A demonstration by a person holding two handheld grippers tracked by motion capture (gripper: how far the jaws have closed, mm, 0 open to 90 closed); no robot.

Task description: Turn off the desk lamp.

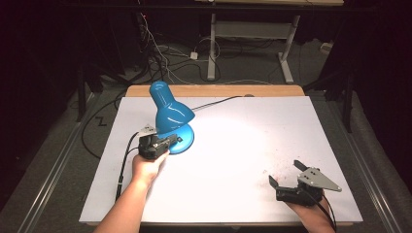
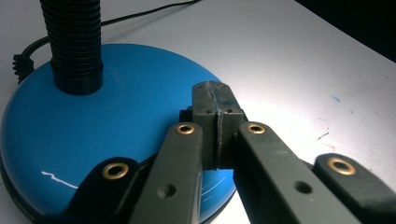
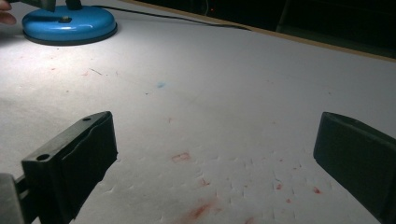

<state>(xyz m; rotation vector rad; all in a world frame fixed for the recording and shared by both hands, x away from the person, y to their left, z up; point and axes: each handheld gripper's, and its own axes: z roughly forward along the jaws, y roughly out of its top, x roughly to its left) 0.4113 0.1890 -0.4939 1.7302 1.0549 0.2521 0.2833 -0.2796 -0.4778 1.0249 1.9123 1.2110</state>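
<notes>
while your left gripper [image 2: 217,100] rests clenched on the blue lamp's base [image 2: 116,116] and the right gripper [image 1: 284,182] idles released, you're likely pressing its switch; lift off next.

The lamp [image 1: 167,114], left of centre in the high view, is glossy bright blue on shade and round base [image 2: 116,126]; its ribbed neck [image 2: 74,42] and its cord [image 1: 216,102] are black. The table [image 1: 252,145] is white, with a pale wood edge along the top and faint red smudges and one small blue speck in the right gripper view. Both grippers, left gripper [image 2: 215,100] and right gripper [image 1: 287,173], are black; brass-coloured rivets dot the left one.
</notes>
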